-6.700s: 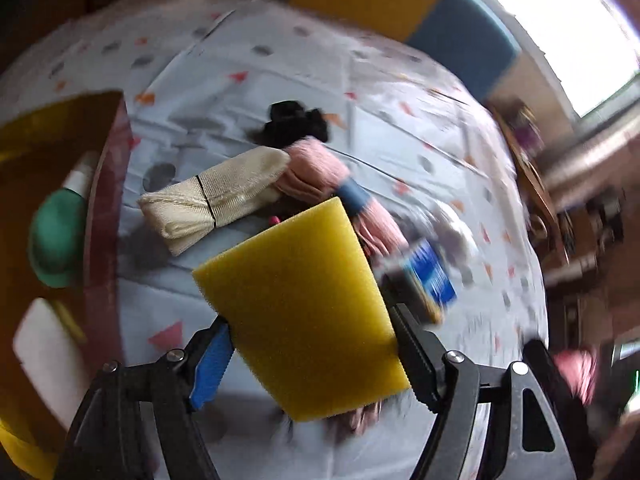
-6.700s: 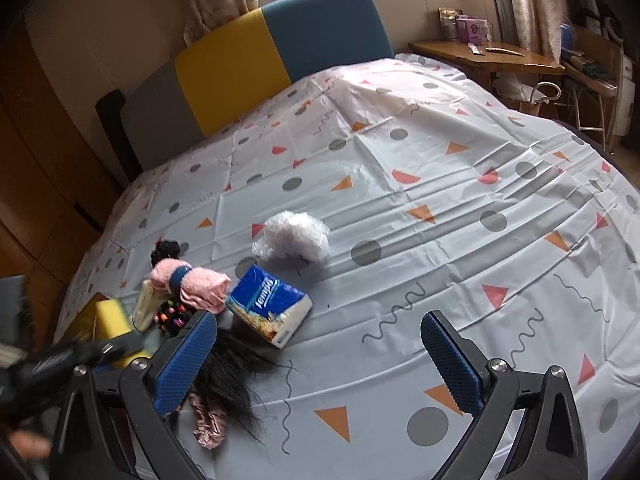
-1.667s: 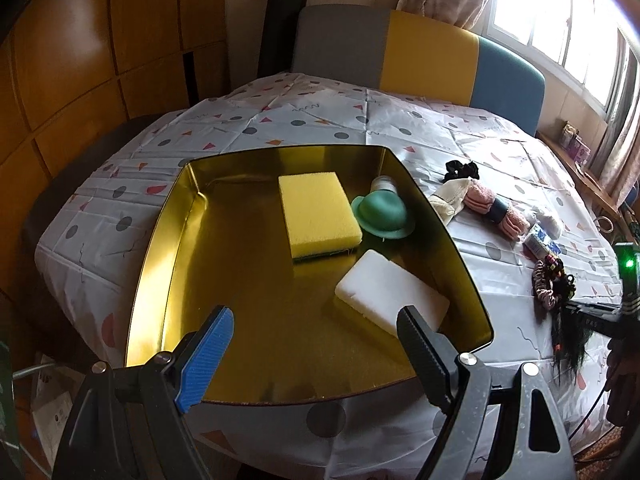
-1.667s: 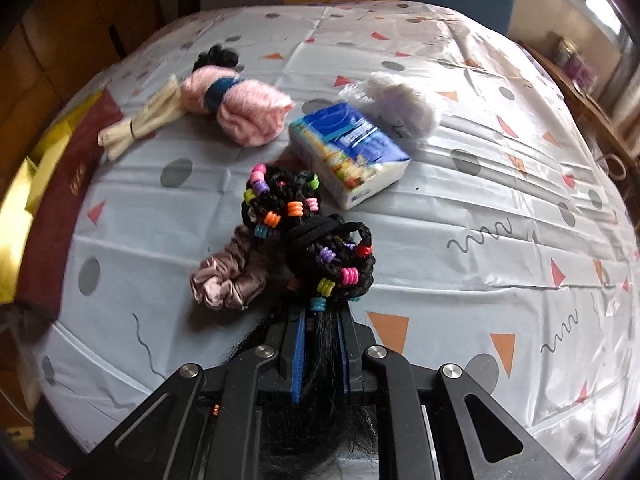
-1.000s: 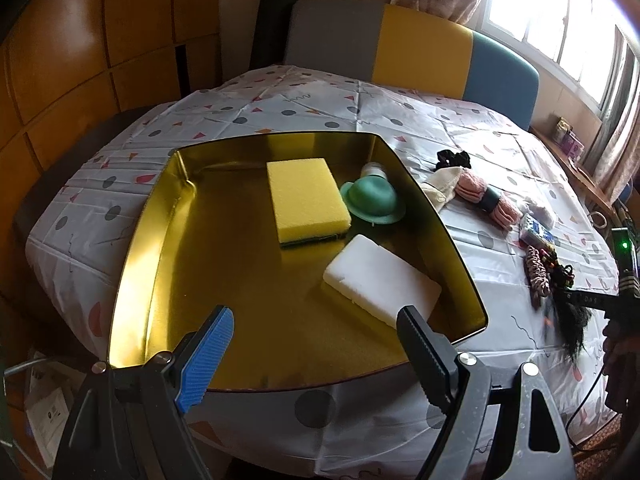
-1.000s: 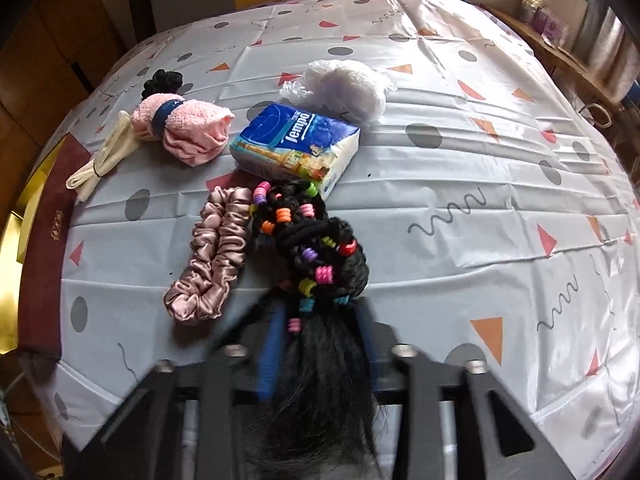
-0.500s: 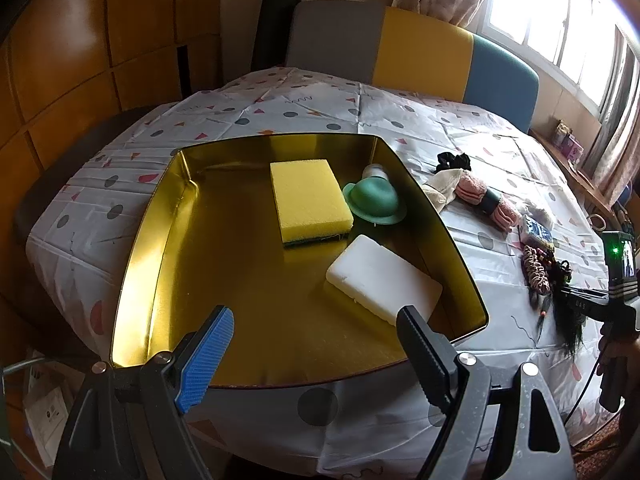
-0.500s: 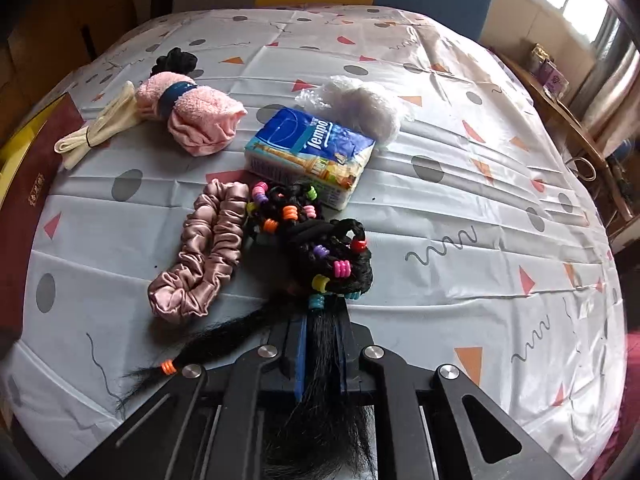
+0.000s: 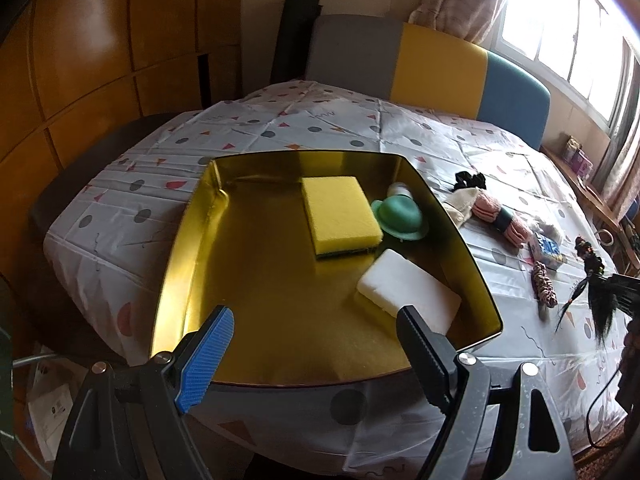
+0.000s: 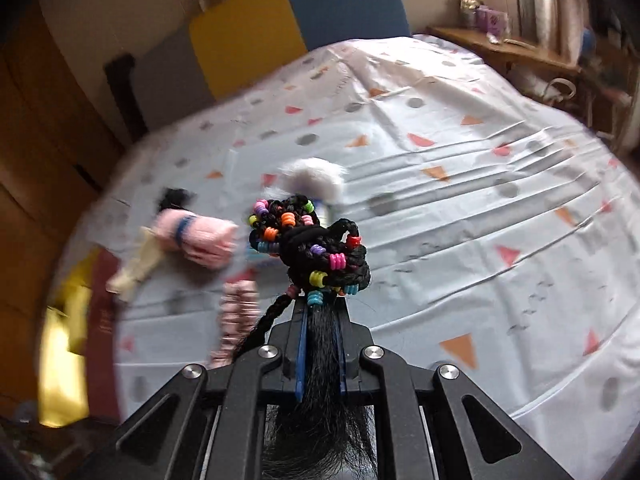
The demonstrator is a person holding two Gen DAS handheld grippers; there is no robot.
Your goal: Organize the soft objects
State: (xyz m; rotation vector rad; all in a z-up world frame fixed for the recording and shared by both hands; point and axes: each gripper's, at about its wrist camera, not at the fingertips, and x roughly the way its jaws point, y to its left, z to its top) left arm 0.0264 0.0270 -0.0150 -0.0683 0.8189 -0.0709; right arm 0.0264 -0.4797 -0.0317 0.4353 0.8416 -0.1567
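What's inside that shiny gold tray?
The gold tray holds a yellow sponge, a green hat-shaped thing and a white block. A white object behind the hat is mostly hidden.

Daylight pours through the window [image 9: 576, 36] at right; wood-panelled wall [image 9: 100, 52] at left; a grey, yellow and blue headboard [image 9: 432, 68] behind the patterned bedsheet [image 9: 320, 120].

The right gripper [image 10: 320, 320] is clamping a black beaded hairpiece [image 10: 312, 248], lifting it above the patterned tablecloth [image 10: 460, 200].
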